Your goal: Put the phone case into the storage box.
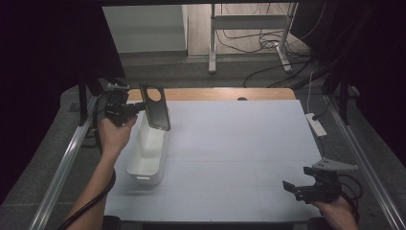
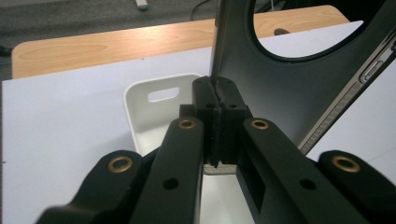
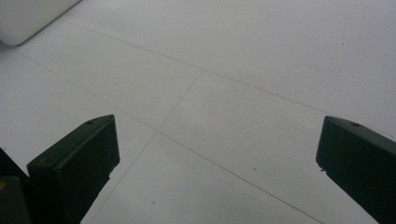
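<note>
Nearest the high camera, the right gripper (image 1: 293, 188) is held low over the white table (image 1: 239, 158) at its near right corner, with its jaws spread wide and nothing between them; in the right gripper view the two black jaws stand far apart above bare white surface crossed by thin seams. At the far left, the left gripper (image 1: 136, 109) is raised above the table, its jaws pressed together on the edge of a dark, flat rectangular phone case with a large round camera opening (image 1: 155, 107). The case is held upright, slightly tilted, over the far end of a long white plastic bin with slotted handles (image 1: 149, 153), which is set on the left part of the table. In the left gripper view the case (image 2: 299, 88) is seen clamped at its lower edge, and what seem to be side buttons are visible along one rim. A white power strip (image 1: 316, 124) is laid at the table's right edge.
</note>
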Demonstrator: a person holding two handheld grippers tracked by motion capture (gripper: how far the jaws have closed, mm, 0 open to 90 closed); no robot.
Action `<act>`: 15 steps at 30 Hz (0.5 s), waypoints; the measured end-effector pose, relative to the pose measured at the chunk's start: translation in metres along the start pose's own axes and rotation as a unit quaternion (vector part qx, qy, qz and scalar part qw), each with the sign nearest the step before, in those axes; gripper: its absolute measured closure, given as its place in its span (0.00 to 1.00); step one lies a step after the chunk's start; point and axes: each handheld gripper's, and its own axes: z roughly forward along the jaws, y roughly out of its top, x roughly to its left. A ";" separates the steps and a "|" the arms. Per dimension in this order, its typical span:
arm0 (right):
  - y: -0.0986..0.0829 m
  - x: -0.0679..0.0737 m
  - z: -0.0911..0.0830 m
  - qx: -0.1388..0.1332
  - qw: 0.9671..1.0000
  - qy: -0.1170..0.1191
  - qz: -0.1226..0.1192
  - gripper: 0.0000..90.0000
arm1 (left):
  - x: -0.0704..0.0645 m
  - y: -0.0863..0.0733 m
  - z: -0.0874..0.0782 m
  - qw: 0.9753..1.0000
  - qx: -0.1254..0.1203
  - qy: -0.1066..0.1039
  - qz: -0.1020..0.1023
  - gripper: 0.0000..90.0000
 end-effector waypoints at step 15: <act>0.000 0.003 0.001 0.008 1.000 0.000 -0.013 0.00 | 0.015 0.002 0.006 1.000 -0.005 0.019 -0.014 0.99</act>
